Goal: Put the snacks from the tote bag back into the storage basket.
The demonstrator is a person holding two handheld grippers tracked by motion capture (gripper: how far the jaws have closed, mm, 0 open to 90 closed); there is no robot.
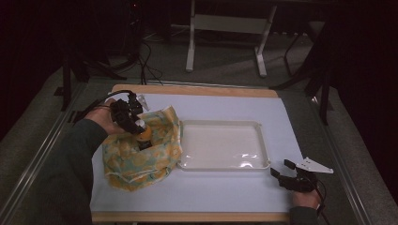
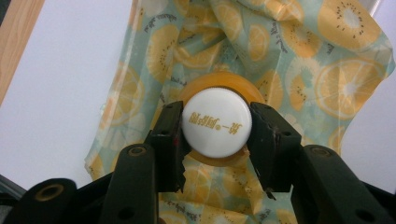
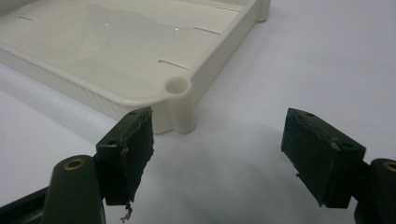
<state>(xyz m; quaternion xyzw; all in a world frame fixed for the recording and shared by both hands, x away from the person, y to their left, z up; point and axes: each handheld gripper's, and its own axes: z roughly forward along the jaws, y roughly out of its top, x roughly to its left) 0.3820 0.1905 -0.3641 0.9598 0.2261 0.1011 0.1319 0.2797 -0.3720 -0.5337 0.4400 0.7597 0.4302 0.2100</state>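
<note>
1. Nearest, held the right gripper [image 1: 280, 168] low over the white table cover [image 1: 197, 192], just off the near right corner of the tray [image 1: 220, 123]; kept its jaws spread wide with nothing between them.
2. Pointed those jaws, in the right gripper view [image 3: 217, 140], toward that same rounded corner of the tray [image 3: 177, 86], near it but not touching.
3. Left the cream tray lying flat and bare.
4. Farther on, spread the orange-slice patterned cloth [image 1: 141, 164] against the tray's left side, its edge touching the rim.
5. Stood the orange bottle [image 1: 144, 136] upright on the cloth, left of the tray's far left corner.
6. Brought the left gripper [image 1: 140, 125] down over the bottle from above and pinched its white cap [image 2: 215, 122] from both sides, pads [image 2: 170, 126] pressed against the cap's edge, cloth [image 2: 327, 79] underneath.
</note>
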